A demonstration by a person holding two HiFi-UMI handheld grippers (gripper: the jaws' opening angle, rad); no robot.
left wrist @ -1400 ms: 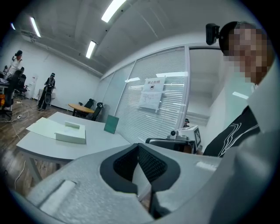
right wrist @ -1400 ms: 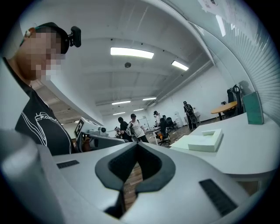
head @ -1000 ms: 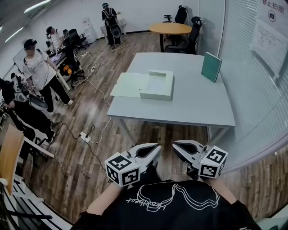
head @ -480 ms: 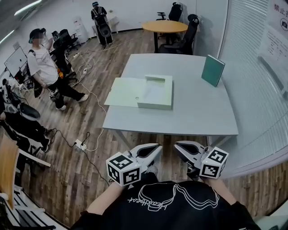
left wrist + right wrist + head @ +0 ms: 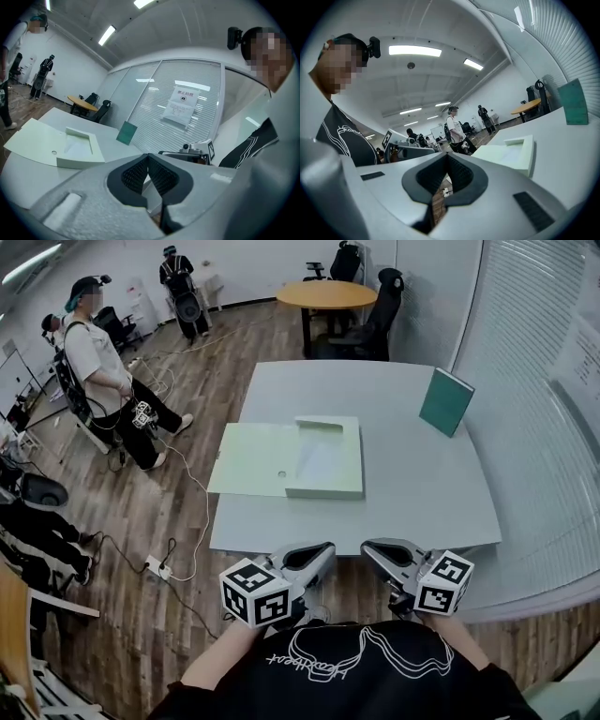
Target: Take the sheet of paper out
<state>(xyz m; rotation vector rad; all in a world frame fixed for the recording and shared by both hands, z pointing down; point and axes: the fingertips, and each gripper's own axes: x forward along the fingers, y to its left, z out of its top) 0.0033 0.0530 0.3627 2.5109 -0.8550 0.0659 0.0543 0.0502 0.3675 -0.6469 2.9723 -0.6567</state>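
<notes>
Out on the table [image 5: 422, 512], well beyond both grippers: sheet of paper [image 5: 319, 457], lying in the tray of an open box [image 5: 324, 491], lid folded flat for access. Clenched on nothing, left gripper [image 5: 326, 549] and right gripper [image 5: 367, 547], held low by the near edge, probably just carried along. Now nearer the table than a second ago.

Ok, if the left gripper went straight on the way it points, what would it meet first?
Probably bare table top, right of the open box; the left gripper tilts slightly down. Depth is unclear.
</notes>
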